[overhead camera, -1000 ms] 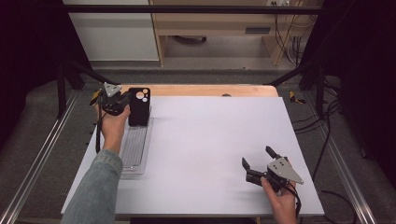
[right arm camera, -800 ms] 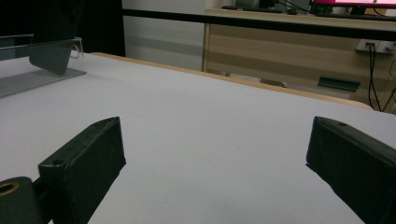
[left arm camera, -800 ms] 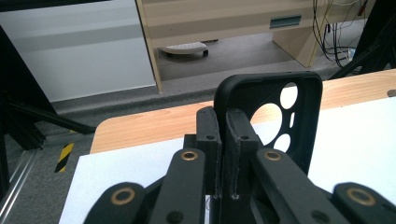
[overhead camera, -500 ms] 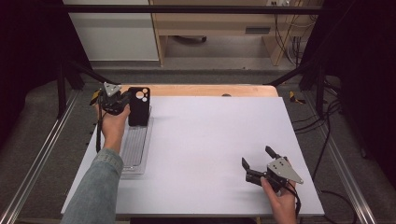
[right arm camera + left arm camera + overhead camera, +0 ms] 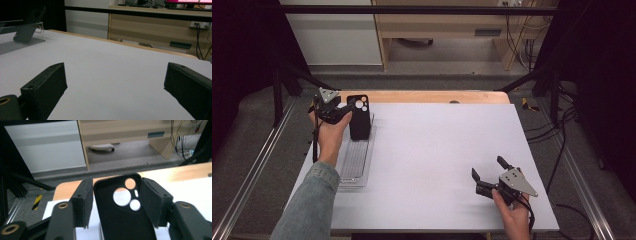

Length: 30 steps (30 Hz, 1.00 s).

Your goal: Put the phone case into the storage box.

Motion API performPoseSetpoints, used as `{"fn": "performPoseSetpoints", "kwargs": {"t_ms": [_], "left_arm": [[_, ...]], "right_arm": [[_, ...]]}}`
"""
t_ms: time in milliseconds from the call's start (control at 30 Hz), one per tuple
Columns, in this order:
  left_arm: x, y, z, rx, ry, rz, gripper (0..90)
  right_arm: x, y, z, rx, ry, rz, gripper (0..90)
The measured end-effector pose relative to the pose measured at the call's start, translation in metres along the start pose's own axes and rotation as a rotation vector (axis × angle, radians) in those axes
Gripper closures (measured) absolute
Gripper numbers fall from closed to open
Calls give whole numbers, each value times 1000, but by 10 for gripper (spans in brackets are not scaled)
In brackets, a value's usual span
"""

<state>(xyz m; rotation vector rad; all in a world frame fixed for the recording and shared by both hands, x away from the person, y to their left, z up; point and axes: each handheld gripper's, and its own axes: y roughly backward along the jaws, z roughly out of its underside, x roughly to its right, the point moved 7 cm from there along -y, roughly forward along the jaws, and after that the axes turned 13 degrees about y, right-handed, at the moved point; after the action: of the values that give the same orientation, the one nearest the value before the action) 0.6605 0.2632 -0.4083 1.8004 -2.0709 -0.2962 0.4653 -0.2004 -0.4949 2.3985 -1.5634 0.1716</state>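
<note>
The matte black phone case (image 5: 359,117), with round camera cut-outs, leans on a ribbed clear rack (image 5: 355,160) near the table's (image 5: 437,150) far left corner. The left gripper (image 5: 115,202) has just been opening, its felt-like pads flanking the case, seemingly without pressing. The right gripper (image 5: 486,176) rests wide open near the right front corner.

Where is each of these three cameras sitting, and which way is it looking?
High view: above the table, looking forward and down; forearms, hands, both tongs.
Left gripper view: on the left tongs, looking along the pads either side of the black phone case.
Right gripper view: on the right tongs, low over the table.
All three share the case.
</note>
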Motion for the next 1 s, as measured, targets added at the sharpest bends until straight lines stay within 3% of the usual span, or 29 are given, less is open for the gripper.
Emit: {"fn": "performPoseSetpoints", "kwargs": {"t_ms": [133,333,633,1000], "left_arm": [[6,4,2,-18,-7,9,358],[17,9,2,-15,-66,17,298],[29,10,5,-16,-65,51,170],[36,15,7,-28,-69,92,123]], "right_arm": [[-1,0,0,1,4,-3,45],[-2,-1,-2,6,-4,-7,45],[-2,-1,-2,5,-4,-13,45],[-4,-2,-1,-3,0,-19,45]]}}
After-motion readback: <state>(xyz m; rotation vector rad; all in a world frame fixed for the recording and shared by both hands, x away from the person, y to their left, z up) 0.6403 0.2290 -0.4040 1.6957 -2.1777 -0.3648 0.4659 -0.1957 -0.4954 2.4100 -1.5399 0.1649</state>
